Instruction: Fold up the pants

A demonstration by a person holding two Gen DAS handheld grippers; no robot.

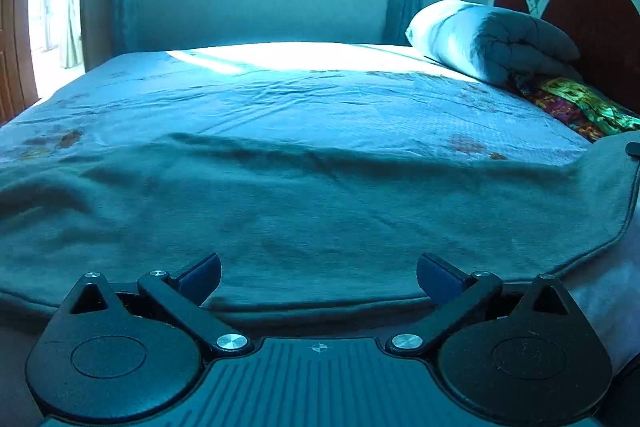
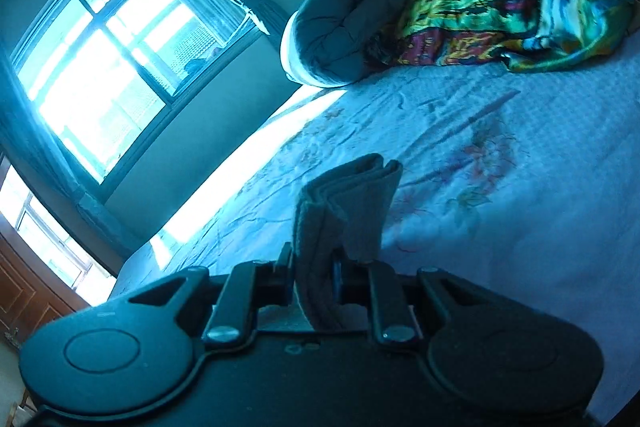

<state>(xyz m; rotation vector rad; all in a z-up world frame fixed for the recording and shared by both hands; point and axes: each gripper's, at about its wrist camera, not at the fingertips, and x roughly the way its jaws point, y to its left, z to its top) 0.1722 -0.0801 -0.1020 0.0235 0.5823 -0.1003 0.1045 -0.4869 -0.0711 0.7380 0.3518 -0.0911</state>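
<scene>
While spread below left tongs [image 1: 319,277], pants [image 1: 320,211].

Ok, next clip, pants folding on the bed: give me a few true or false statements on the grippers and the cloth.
1. The right gripper is clamped on a bunched fold of the grey pants. True.
2. The left gripper also grips the pants. False: its jaws stand open, nothing between them.
3. The pants lie spread across the near edge of the bed. True.
4. The rolled grey duvet sits on top of the pants. False: it lies by the headboard.
</scene>
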